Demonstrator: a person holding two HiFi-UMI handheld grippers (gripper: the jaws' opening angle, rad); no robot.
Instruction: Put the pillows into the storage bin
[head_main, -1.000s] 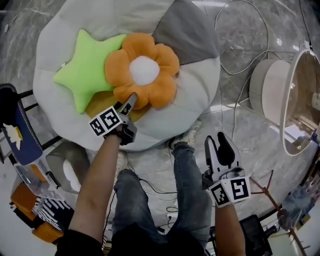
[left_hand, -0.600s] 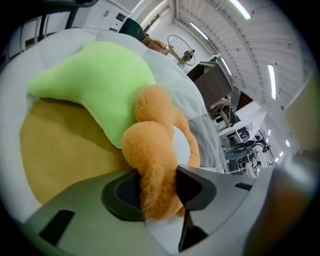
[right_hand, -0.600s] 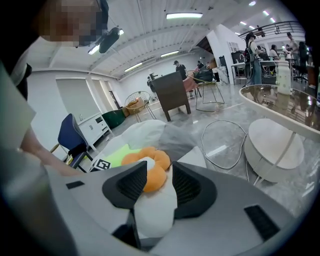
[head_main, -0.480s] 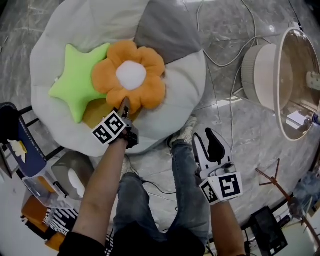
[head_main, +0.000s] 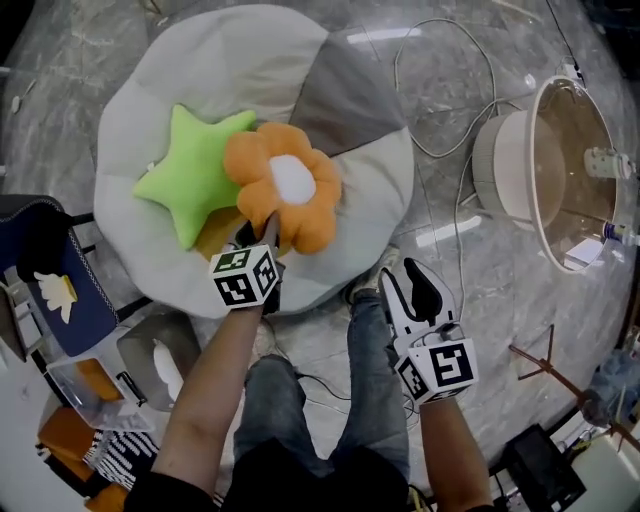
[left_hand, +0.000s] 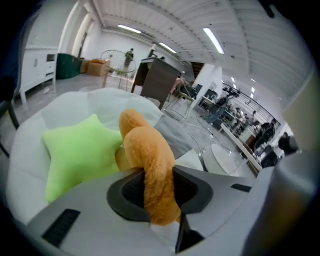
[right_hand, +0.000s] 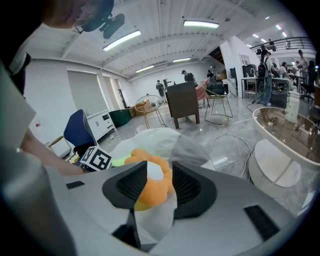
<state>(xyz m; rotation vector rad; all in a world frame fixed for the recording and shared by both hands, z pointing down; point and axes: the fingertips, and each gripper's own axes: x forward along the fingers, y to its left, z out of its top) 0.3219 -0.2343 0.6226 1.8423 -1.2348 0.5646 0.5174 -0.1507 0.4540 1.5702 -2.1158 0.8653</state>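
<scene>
Flower pillow (head_main: 283, 195): plush, rounded petals.

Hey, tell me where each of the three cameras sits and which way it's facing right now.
Head view: on the person's head, facing steeply down at the beanbag; shows legs, left arm, right arm, left gripper, right gripper.
Left gripper view: rides the left gripper, looking along its fingers, which have just been closing on the flower pillow; star pillow behind.
Right gripper view: rides the right gripper, looking between its open, empty fingers toward the beanbag; left arm shows.
Shared: all three show the flower pillow.
</scene>
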